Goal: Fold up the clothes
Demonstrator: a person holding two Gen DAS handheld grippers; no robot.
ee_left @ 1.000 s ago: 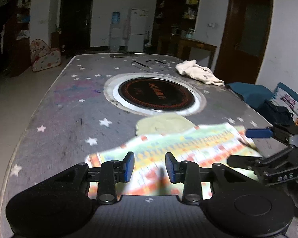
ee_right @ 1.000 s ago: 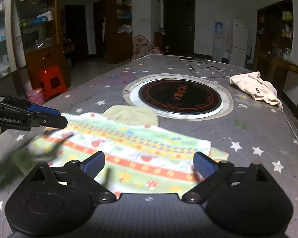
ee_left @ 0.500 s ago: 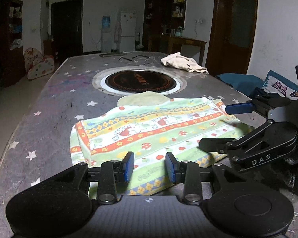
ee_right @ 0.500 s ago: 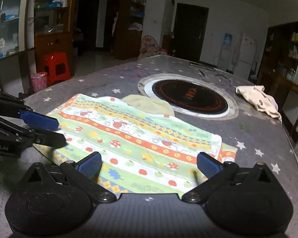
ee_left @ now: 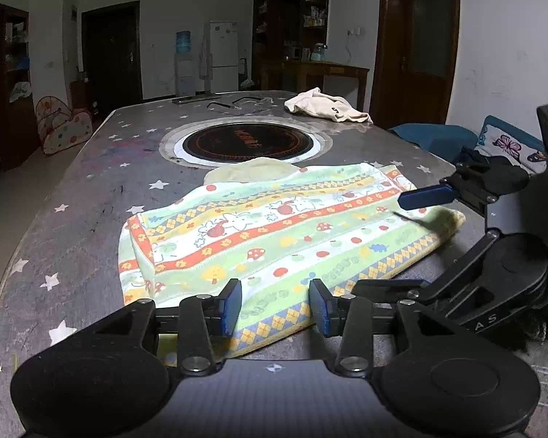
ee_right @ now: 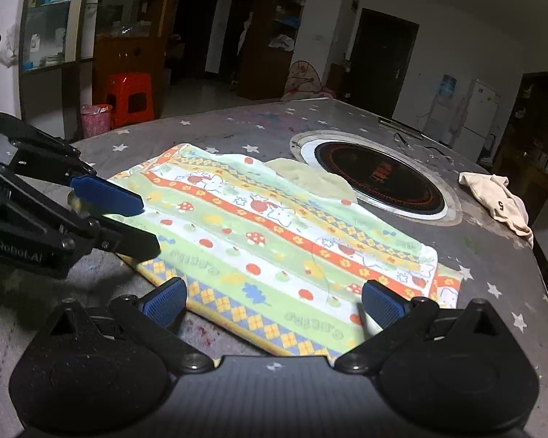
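Desk [ee_left: 91, 197], grey with white stars: its near edge is hidden behind both gripper bodies, and the dim room beyond is hard to make out. Round dark inset plate [ee_left: 250, 141] at the desk's centre; its printed lettering is too small to read.

Patterned garment [ee_left: 274, 233] [ee_right: 285, 241]: lies flat on the near half of the desk, just in front of the inset plate. Pale green, white and yellow bands with red-orange stripes, mushrooms, apples and small white animals. Its nearest hem is cut off by the gripper bodies in both views. A pale yellow-green part [ee_left: 252, 169] [ee_right: 312, 180] shows past its far edge; whether this belongs to the garment cannot be told.

Cream cloth [ee_left: 325, 109] [ee_right: 498, 200]: crumpled at the far right of the desk, well apart from the garment.

Right gripper [ee_right: 274, 303] [ee_left: 425, 197]: jaws spread wide over the hem, grasping nothing.

Left gripper [ee_left: 276, 304] [ee_right: 107, 193]: jaws parted above the near hem, grasping nothing.
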